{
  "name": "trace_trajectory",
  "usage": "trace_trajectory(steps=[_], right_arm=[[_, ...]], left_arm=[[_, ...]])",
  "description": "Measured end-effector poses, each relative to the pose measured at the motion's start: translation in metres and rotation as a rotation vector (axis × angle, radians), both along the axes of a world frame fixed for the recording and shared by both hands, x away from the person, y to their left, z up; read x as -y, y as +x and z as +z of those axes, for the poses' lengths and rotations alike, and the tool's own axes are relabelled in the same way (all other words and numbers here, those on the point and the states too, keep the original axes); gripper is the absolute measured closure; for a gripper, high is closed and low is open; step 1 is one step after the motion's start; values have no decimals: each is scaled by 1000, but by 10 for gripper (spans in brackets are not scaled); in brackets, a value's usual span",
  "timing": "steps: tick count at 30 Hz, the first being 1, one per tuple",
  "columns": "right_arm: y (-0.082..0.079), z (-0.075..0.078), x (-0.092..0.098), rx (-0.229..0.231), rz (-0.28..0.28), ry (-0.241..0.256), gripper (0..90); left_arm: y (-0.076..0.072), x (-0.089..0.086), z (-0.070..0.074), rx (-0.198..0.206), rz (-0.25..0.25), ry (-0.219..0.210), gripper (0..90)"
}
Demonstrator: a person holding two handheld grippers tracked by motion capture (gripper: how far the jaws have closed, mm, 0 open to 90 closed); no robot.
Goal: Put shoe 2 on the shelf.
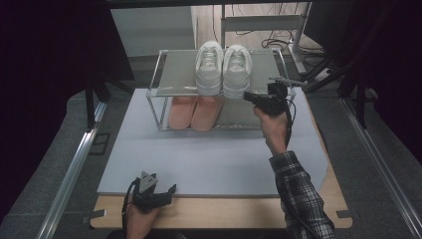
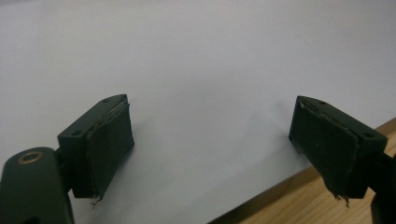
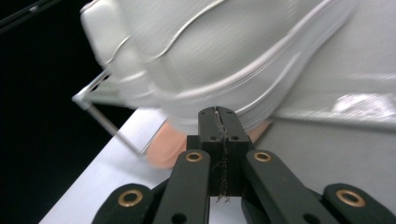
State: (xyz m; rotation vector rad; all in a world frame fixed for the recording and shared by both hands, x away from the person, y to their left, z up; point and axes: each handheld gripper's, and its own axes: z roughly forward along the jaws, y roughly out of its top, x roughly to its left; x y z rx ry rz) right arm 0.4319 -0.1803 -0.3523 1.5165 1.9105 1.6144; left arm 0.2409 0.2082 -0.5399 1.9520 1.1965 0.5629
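A pair of white sneakers stands on the top shelf of a metal shoe rack [image 1: 160, 91]: the left one [image 1: 208, 67] and the right one [image 1: 237, 69]. Below them on the lower shelf lies a pink pair [image 1: 194, 112]. My right gripper [image 1: 247, 95] is held at the rack's front, just right of the right sneaker's heel, jaws shut with nothing between them. In the right gripper view its tips [image 3: 218, 114] sit right at the sole of the white sneaker [image 3: 210, 51], with a pink shoe [image 3: 163, 147] beneath. My left gripper [image 1: 161, 183] rests open at the mat's near edge [image 2: 210, 135].
The rack stands at the back of a pale grey mat [image 1: 214, 159] laid on a wooden table [image 1: 224, 211]. Metal rails [image 1: 74, 164] run along both sides of the table. Cables and a stand [image 1: 293, 45] lie beyond the rack.
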Motion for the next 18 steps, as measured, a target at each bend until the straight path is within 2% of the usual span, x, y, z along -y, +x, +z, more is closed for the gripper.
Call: trace_trajectory(steps=[1,4,7,9,12,15,18], right_arm=[[2,0,3,-4,-12,-4,898],[6,-2,7,-30,2,25,898],[5,-4,6,-25,4,26,898],[3,-5,6,-29,25,43,898],[-1,-7,2,-30,55,42,898],[-3,-8,-3,-21,56,24,898],[-2,-7,-4,-24,57,28,898]], left_arm=[[0,0,0,0,0,-1,134],[0,0,0,0,0,0,134],[0,0,0,0,0,0,133],[0,0,0,0,0,0,134],[0,0,0,0,0,-1,134],[0,0,0,0,0,0,134],[0,0,0,-1,0,0,134]])
